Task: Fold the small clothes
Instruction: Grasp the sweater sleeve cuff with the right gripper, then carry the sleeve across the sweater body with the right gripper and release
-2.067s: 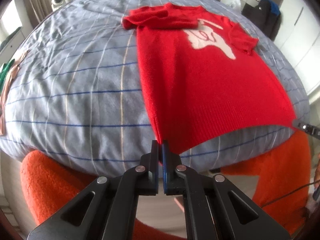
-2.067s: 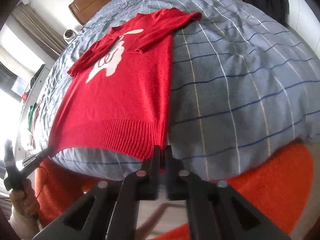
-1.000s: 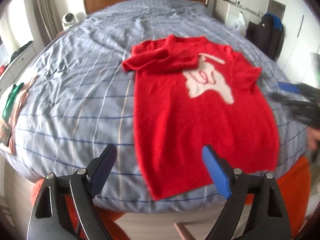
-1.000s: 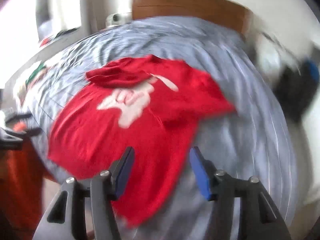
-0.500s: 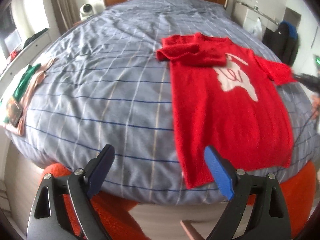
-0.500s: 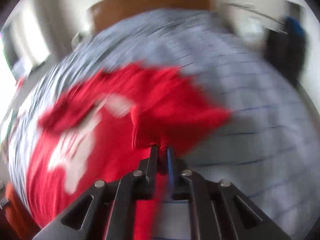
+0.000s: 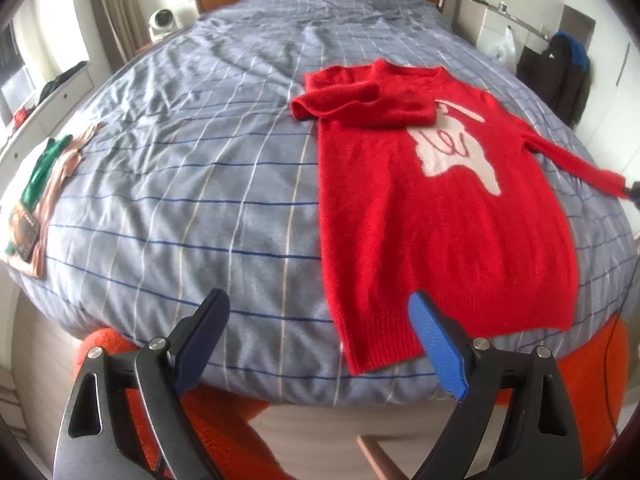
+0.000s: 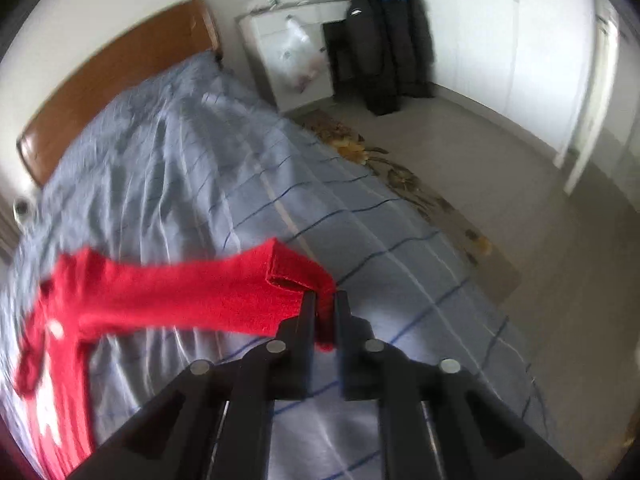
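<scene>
Now right tool clamps sweater sleeve cuff at bed edge; left tool agape.

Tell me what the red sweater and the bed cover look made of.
Red sweater: soft knit, likely wool or acrylic; fuzzy matte surface, ribbed hem, stretches where the right gripper pulls the sleeve. Bed cover: thin woven cloth, probably cotton; matte, fine creases, printed grid lines.

Changes we record: left gripper, formerly clamped on the hem of the red sweater, now stands wide with nothing between its pads. Right gripper has left the hem and pinches the sleeve cuff, drawn sideways (sleeve previously folded inward).
</scene>
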Tool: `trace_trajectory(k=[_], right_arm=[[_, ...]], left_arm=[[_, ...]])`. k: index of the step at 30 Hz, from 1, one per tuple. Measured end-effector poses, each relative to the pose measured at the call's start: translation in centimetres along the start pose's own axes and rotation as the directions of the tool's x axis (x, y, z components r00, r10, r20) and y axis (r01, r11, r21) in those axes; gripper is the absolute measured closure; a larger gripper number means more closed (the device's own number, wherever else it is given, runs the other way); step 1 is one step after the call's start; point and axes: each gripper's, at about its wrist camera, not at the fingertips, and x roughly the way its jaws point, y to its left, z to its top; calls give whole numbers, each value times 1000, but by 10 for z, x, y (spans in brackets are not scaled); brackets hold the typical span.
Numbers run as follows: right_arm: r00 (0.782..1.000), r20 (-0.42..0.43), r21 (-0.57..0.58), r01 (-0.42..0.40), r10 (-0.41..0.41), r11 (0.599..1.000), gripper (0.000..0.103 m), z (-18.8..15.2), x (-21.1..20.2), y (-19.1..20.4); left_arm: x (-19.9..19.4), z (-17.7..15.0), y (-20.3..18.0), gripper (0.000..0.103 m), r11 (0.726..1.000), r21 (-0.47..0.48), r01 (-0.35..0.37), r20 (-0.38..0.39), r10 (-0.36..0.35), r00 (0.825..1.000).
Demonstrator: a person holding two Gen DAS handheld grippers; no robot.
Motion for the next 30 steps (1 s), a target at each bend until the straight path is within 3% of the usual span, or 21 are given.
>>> trace_trajectory(k=[5,9,12,14,17,22,24,26,28,30], right_arm=[[991,-11,112,-135,137,985,95,16,-9,-20],[984,-173,105,-17,35,994,95,6,27,-23],[970,-221,224,-52,102,973,94,-8,38,-42],[965,-189,288,-121,181,950,90,-11,33,-54],[943,-137,403,-227,304,886,64,-16,29,-68],[918,-79,558,-283,389,780,64,-43,14,-73],[886,-85,598,-321,456,735,64,-54,18,-67],[872,-117,613,-313,475,725,64,-59,30,-57],[884,-124,611,-290,451,736,64,-63,46,-47],[899,-70,605,-306,432,735,66,-62,54,-43]], left_arm=[[2,-1,5,11,1000,-17,-11,-8,11,1000],[10,-6,2,11,1000,-10,-12,-33,12,999],[9,-9,-1,11,1000,16,-24,-24,24,999],[10,-10,-2,11,999,25,-34,-24,34,999],[15,-9,-2,11,1000,13,-24,-40,24,999],[16,-11,-9,11,999,28,-18,-41,19,999],[20,-12,-12,11,999,38,-15,-53,17,998],[23,-12,-16,11,999,41,-9,-66,12,998],[22,-13,-21,11,999,46,-3,-67,6,998],[18,-15,-25,11,998,59,-6,-55,9,998]])
